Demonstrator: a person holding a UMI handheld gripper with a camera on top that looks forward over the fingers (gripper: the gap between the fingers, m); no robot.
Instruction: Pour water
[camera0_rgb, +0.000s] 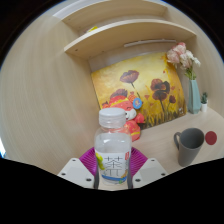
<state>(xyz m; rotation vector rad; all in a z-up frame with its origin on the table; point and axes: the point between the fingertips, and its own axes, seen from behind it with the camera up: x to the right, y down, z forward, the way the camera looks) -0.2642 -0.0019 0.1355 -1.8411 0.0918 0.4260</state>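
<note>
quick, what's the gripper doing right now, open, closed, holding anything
Gripper: closed on the water bottle, jaws pressing its label from both sides.

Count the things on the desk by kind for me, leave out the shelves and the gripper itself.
Bottle, clear, between the fingers of the hand-held gripper: 1
Grey mug: 1
Red round lid or coaster: 1
Vase of flowers: 1
Poppy painting: 1
Colourful plush toy: 1
Total: 6

The claw grips a water bottle near a grey mug.
</note>
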